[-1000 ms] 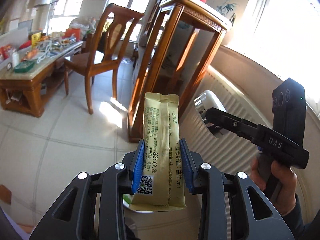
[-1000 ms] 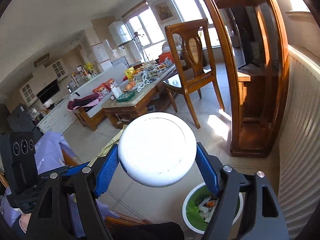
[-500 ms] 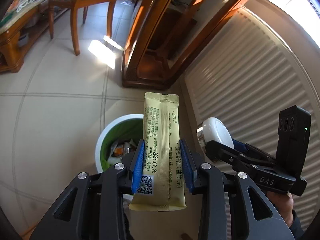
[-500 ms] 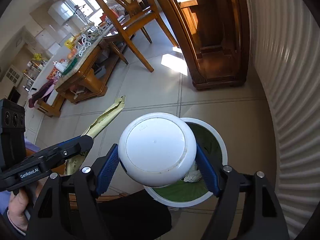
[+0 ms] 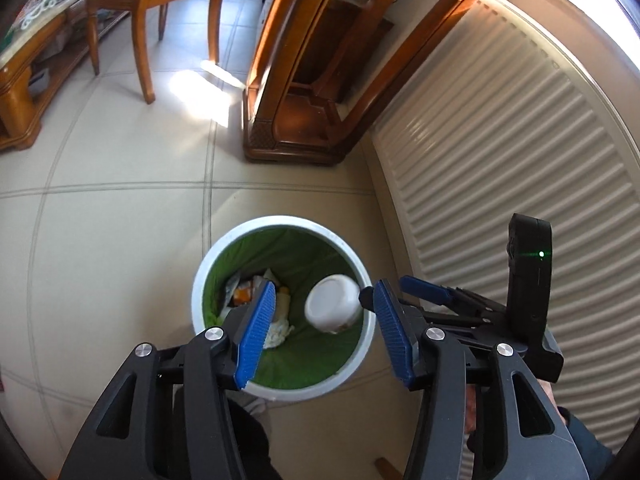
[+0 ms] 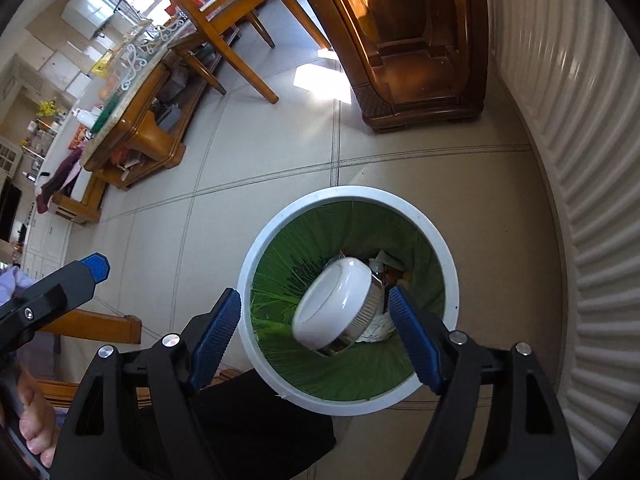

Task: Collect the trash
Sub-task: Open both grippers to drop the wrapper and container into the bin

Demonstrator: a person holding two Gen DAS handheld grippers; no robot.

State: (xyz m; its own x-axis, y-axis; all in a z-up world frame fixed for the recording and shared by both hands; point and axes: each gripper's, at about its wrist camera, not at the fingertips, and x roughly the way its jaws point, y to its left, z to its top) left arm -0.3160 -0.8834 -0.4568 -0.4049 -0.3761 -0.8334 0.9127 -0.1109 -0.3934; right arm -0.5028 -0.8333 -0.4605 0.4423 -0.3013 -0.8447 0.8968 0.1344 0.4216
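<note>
A white round bin [image 5: 280, 224] with a green liner stands on the tiled floor just below both grippers. A white lidded container [image 5: 332, 308] lies loose inside it, tilted on other scraps. My left gripper [image 5: 324, 287] hangs open over the bin with nothing between its blue pads. The yellow packet cannot be picked out among the scraps. In the right wrist view the bin [image 6: 348, 193] and the container [image 6: 332, 304] sit below my right gripper [image 6: 315, 292], which is open and apart from the container. One finger [image 6: 94, 266] of the left gripper shows at the left.
A ribbed white radiator [image 5: 500, 140] runs along the right, close to the bin. A wooden cabinet [image 5: 304, 120] stands just beyond the bin, with a wooden chair [image 5: 148, 40] and a cluttered table [image 6: 132, 128] further left. The person's dark-clothed leg [image 6: 260, 420] is below the grippers.
Both grippers tipped down over the bin and opened. The yellow packet has left the left gripper, and the white container has dropped from the right gripper into the bin.
</note>
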